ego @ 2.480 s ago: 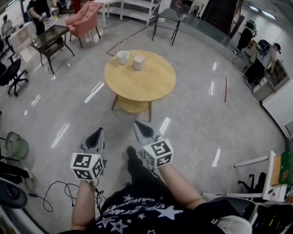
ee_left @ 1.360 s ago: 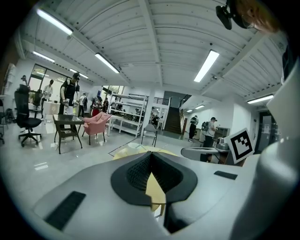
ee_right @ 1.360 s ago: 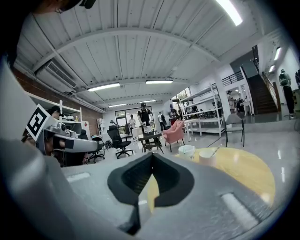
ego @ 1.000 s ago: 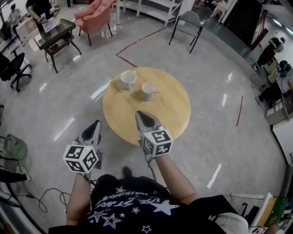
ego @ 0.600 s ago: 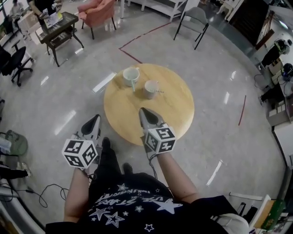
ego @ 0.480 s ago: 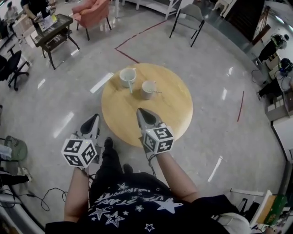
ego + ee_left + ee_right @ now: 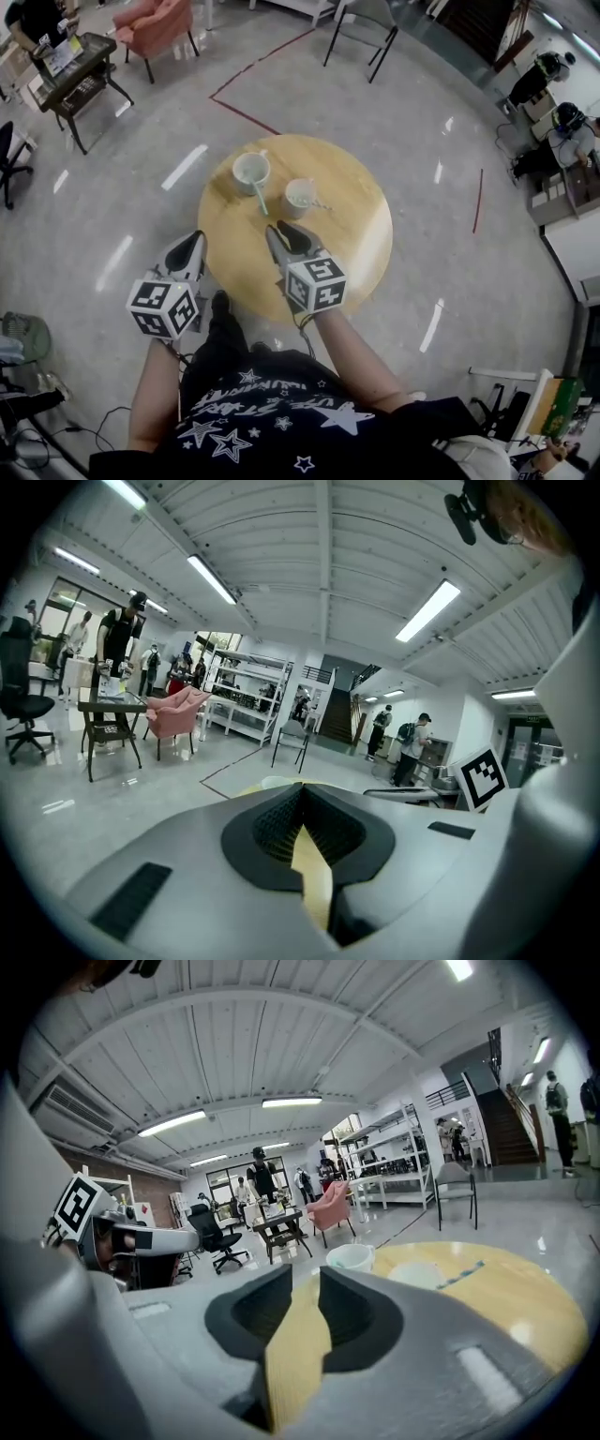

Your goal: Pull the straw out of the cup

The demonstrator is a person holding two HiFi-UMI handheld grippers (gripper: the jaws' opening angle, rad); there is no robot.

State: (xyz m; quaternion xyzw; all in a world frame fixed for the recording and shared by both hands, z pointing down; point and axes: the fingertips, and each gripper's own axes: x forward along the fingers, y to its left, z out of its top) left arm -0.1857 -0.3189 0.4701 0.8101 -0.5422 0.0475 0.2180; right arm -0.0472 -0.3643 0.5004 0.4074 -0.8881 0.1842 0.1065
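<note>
Two pale cups stand on the round wooden table. A green straw leans out of the left cup toward me. Beside the right cup a thin bluish stick pokes out to the right. My right gripper hovers over the table just short of the cups. Its jaws are opening with nothing between them. In the right gripper view both cups show ahead. My left gripper hangs off the table's left edge, shut and empty.
A grey chair, a pink armchair and a dark side table stand beyond the round table. Red tape marks the floor. People stand at the far right. My shoe is by the table's near edge.
Both grippers have moved forward toward the table. The right one now reaches over the tabletop close to the cups, and the cups sit nearer in the head view.
</note>
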